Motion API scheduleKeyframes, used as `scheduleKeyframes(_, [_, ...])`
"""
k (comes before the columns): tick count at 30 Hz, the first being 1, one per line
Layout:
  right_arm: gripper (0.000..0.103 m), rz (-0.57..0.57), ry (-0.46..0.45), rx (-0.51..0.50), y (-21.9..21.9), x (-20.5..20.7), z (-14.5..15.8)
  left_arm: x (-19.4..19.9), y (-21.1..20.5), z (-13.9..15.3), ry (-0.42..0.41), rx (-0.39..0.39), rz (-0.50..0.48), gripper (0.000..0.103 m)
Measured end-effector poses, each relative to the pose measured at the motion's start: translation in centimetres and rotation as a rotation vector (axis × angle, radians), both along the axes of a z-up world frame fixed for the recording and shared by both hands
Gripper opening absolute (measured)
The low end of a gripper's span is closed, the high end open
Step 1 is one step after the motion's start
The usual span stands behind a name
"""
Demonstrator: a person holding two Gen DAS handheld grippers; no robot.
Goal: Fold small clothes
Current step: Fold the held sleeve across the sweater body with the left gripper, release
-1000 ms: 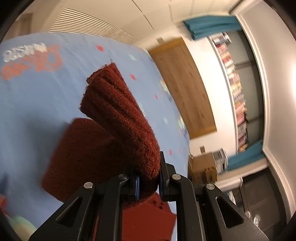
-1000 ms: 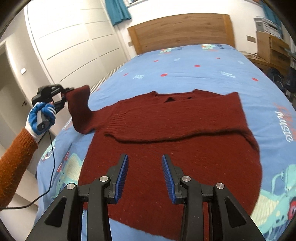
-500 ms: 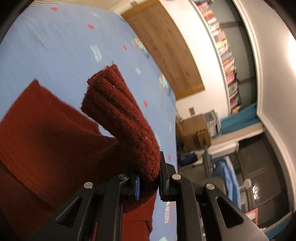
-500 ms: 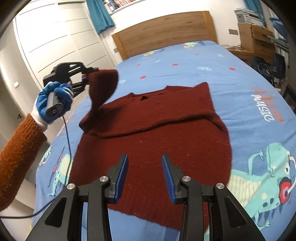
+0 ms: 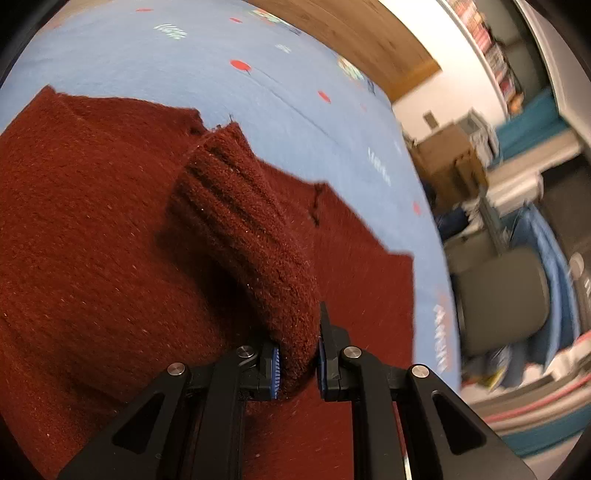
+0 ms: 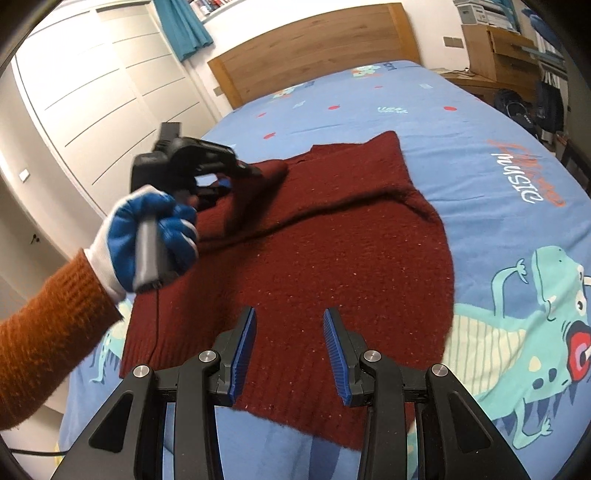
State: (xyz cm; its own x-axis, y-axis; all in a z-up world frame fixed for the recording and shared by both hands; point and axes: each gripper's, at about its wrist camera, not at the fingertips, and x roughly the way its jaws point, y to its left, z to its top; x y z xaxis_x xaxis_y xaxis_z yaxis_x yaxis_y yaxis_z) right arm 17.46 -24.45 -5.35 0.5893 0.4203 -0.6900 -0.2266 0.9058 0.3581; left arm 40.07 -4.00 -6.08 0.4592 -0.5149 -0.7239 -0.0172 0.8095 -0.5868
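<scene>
Where the blue bedcover [image 6: 480, 122] runs off to the right of the right gripper [image 6: 290, 345], white and orange lettering is printed on it, upside down from this side; the white word looks like "music", and the orange word above it is too blurred to read. Just right of that gripper's fingers a teal cartoon monster [image 6: 546, 317] with a red mouth is printed on the cover, and small red dots and smaller pictures are scattered toward the wooden headboard [image 6: 317, 48] far ahead. White cupboard doors [image 6: 92, 92] stand to the left, a teal curtain [image 6: 183, 26] hangs beside them, and a wooden cabinet [image 6: 491, 48] sits at the far right. In the left wrist view, shelves of books [image 5: 495, 48] and a grey chair [image 5: 502, 295] lie to the right of the left gripper [image 5: 297, 363], blurred.

The dark red knitted sweater [image 6: 332, 251] lies flat on the bed, directly ahead of and under the right gripper, whose blue-padded jaws stand apart with nothing between them. One sleeve lies folded across its chest. The knit is coarse, flecked with pale specks, and the hem is ribbed.

A gloved hand [image 6: 153, 236] in blue and white, with an orange knitted sleeve [image 6: 44, 321] behind it, holds the left gripper ahead and to the left of the right one, above the sweater's body. Its jaws are clamped on the sleeve cuff [image 5: 243, 221], a ribbed tube that rises forward from between the pads.
</scene>
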Motion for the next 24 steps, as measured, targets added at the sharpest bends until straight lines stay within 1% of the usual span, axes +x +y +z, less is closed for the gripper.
scheduleKeyframes(2, [0.04, 0.005, -0.001, -0.003, 0.3, 0.2, -0.1, -0.8, -0.9, -0.1, -0.014, 0.066, -0.039, 0.012])
scheduleKeyframes(6, [0.04, 0.015, -0.003, -0.01, 0.6, 0.4, -0.2, -2.9, -1.2, -0.5, -0.044, 0.144, -0.087, 0.013])
scheduleKeyframes(10, [0.04, 0.008, 0.003, -0.009, 0.7, 0.5, -0.4, -3.5, -2.7, -0.7, -0.047, 0.163, -0.089, 0.014])
scheduleKeyframes(12, [0.04, 0.006, 0.003, -0.01, 0.8, 0.5, -0.3, -3.1, -4.2, -1.0, -0.052, 0.198, -0.099, 0.016])
scheduleKeyframes(13, [0.04, 0.007, 0.0, -0.009, 0.9, 0.5, -0.2, -3.5, -4.6, -1.0, -0.057, 0.22, -0.116, 0.019])
scheduleKeyframes(14, [0.04, 0.01, -0.005, -0.012, 0.9, 0.4, -0.1, -3.1, -5.2, -1.0, -0.061, 0.227, -0.128, 0.02])
scheduleKeyframes(15, [0.04, 0.011, -0.008, -0.016, 1.0, 0.2, 0.1, -2.4, -6.6, -0.8, -0.07, 0.238, -0.146, 0.024])
scheduleKeyframes(16, [0.04, 0.012, -0.009, -0.02, 1.0, 0.2, 0.1, -2.9, -7.0, -0.8, -0.081, 0.252, -0.168, 0.027])
scheduleKeyframes(18, [0.04, 0.01, -0.005, -0.018, 1.0, 0.2, 0.0, -3.5, -7.5, -0.8, -0.098, 0.257, -0.207, 0.032])
scheduleKeyframes(21, [0.04, 0.007, 0.003, -0.018, 1.0, 0.4, -0.1, -4.6, -8.3, -0.3, -0.134, 0.253, -0.271, 0.036])
scheduleKeyframes(23, [0.04, 0.01, 0.001, -0.018, 1.1, 0.3, 0.0, -5.2, -8.0, 0.3, -0.152, 0.214, -0.299, 0.036])
scheduleKeyframes(24, [0.04, 0.012, -0.001, -0.019, 1.2, 0.3, 0.0, -5.4, -7.5, 0.8, -0.166, 0.179, -0.306, 0.036])
